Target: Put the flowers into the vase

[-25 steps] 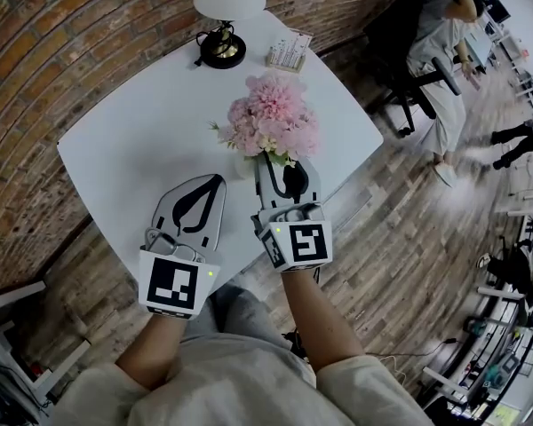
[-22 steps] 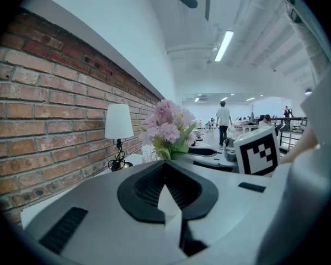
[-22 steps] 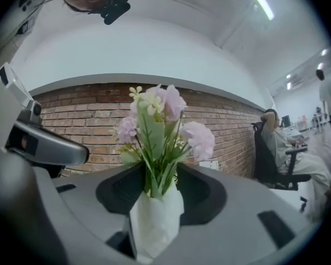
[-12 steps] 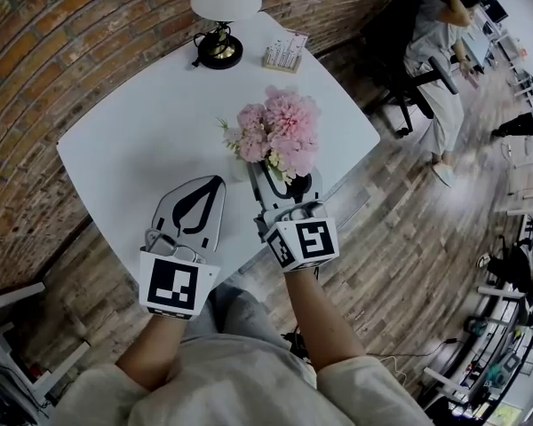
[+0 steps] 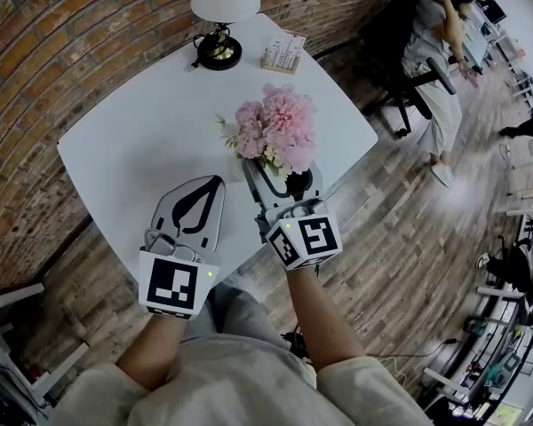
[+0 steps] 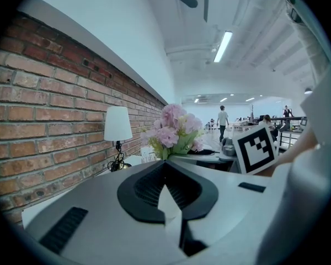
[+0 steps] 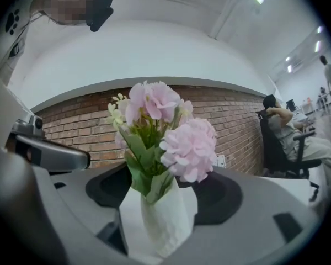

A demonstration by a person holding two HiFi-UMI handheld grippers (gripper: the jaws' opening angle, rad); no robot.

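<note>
Since a second ago the right gripper (image 5: 282,183) has rolled slightly. Its fingers are opening around the white vase (image 7: 163,220), which holds the pink flowers (image 5: 275,131) by the worktop's (image 5: 142,140) near edge. The left gripper's (image 5: 209,189) fingers are closed and empty. Withdraw straight back so the fingers don't brush the vase.

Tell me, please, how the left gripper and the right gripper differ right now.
The left gripper has its jaws together with nothing between them; the right gripper has its jaws apart and opening, with the white vase of pink flowers standing between them. The left gripper sits over the table, apart from the vase; the right gripper is at the vase. Both point away from the person.
</note>
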